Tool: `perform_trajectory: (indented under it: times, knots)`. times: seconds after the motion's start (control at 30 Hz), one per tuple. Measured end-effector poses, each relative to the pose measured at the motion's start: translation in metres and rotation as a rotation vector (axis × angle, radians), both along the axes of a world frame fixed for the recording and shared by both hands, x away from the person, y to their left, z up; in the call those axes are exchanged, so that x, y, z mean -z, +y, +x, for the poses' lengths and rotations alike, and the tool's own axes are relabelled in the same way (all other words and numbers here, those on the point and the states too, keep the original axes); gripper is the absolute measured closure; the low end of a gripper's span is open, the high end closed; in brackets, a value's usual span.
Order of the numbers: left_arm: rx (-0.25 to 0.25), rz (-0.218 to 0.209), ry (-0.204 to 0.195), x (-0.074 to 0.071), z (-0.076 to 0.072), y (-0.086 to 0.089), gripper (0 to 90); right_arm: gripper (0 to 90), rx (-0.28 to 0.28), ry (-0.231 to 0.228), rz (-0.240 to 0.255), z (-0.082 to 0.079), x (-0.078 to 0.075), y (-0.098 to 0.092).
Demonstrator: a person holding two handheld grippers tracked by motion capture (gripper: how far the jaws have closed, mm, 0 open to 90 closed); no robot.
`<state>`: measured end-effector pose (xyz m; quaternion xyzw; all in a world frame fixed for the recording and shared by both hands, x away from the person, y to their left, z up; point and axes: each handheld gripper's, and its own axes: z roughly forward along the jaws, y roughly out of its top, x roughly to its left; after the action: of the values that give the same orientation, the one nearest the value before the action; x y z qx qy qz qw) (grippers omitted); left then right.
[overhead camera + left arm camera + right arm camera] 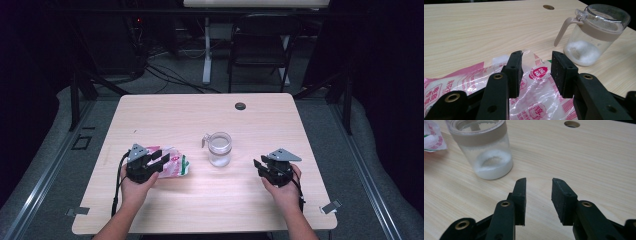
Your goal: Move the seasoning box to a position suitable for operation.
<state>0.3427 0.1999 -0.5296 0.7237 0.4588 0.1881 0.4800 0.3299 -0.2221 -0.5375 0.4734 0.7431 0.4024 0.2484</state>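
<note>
While flat on the table (474,27), plastic bag (536,100) beneath parted left fingers (514,72).

light wood table (260,200) with a cable hole (240,106), crinkly pink snack bag (172,165) on it, clear lidded jar (219,149) of white powder just beside

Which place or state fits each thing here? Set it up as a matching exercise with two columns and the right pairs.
Things:
1. pink-and-white printed plastic bag
2. clear lidded jar with white powder
3. right gripper
4. small dark round hole in the table

Places or states:
A. near the table's far edge
B. open over bare wood, holding nothing
C. lying flat under the left gripper
D. upright at the table's middle

Pairs: 1-C, 2-D, 3-B, 4-A
</note>
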Motion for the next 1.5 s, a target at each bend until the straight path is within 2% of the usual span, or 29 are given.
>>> perform_trajectory:
  times: [0.03,0.1,0.13,0.3,0.37,0.47,0.5,0.57,0.6,0.63,0.67,0.8,0.87,0.9,0.97,1.07,1.1,1.3,1.33,1.4,1.5]
  knots:
    - [-0.001,-0.011,0.008,-0.001,0.000,0.000,61.6,65.7,-0.006,0.007,-0.004,-0.001,0.000,0.001]
    - [-0.011,-0.011,-0.003,-0.004,0.001,-0.001,62.4,67.9,-0.026,-0.001,-0.006,-0.002,-0.001,0.005]
    - [-0.023,-0.013,-0.008,-0.007,0.002,-0.002,64.2,68.3,-0.031,-0.012,0.010,-0.001,-0.006,0.008]
    - [-0.025,-0.016,-0.013,-0.018,0.006,-0.010,66.9,71.5,-0.046,-0.030,0.001,0.005,-0.019,0.019]
    - [-0.018,-0.002,-0.005,-0.021,0.010,-0.017,67.0,74.0,-0.055,-0.022,-0.005,0.010,-0.022,0.025]
    - [-0.021,0.067,0.022,-0.025,0.019,-0.035,64.1,79.1,-0.084,0.003,-0.016,0.023,-0.023,0.036]
    - [-0.010,0.070,0.016,-0.026,0.022,-0.040,64.2,80.1,-0.088,0.000,-0.018,0.028,-0.024,0.041]
    - [0.033,0.064,0.016,-0.029,0.027,-0.050,72.4,82.2,-0.095,-0.005,-0.008,0.036,-0.026,0.047]
    - [0.042,0.065,0.018,-0.029,0.029,-0.055,79.8,85.0,-0.088,-0.026,0.013,0.043,-0.027,0.051]
    - [0.045,0.071,0.022,-0.030,0.030,-0.059,79.8,85.0,-0.088,-0.026,0.013,0.043,-0.027,0.051]
    - [0.051,0.077,0.025,-0.030,0.030,-0.064,84.7,86.8,-0.089,-0.033,0.019,0.048,-0.027,0.053]
    - [0.066,0.103,0.042,-0.031,0.028,-0.085,89.8,89.4,-0.099,-0.030,0.027,0.057,-0.021,0.055]
    - [0.056,0.105,0.051,-0.032,0.026,-0.096,90.0,90.0,-0.115,-0.028,0.029,0.063,-0.019,0.055]
    - [0.047,0.109,0.056,-0.032,0.025,-0.100,90.0,90.0,-0.125,-0.033,0.032,0.067,-0.019,0.055]
    - [0.033,0.124,0.070,-0.033,0.025,-0.107,90.0,90.0,-0.134,-0.024,0.067,0.073,-0.016,0.054]
    - [0.030,0.129,0.093,-0.029,0.028,-0.118,90.0,90.0,-0.138,-0.014,0.059,0.081,-0.012,0.056]
    - [0.034,0.130,0.101,-0.027,0.029,-0.122,90.0,90.0,-0.146,0.004,0.069,0.087,-0.009,0.056]
    - [0.021,0.221,0.104,-0.020,0.037,-0.137,90.0,90.0,-0.152,0.008,0.076,0.093,-0.008,0.057]
    - [0.020,0.227,0.119,-0.019,0.039,-0.138,90.0,90.0,-0.151,0.010,0.082,0.093,-0.007,0.058]
    - [0.023,0.224,0.128,-0.016,0.041,-0.139,90.0,90.0,-0.158,0.023,0.075,0.094,-0.005,0.059]
    - [0.033,0.243,0.134,-0.014,0.041,-0.140,90.0,90.0,-0.158,0.026,0.064,0.094,-0.005,0.061]
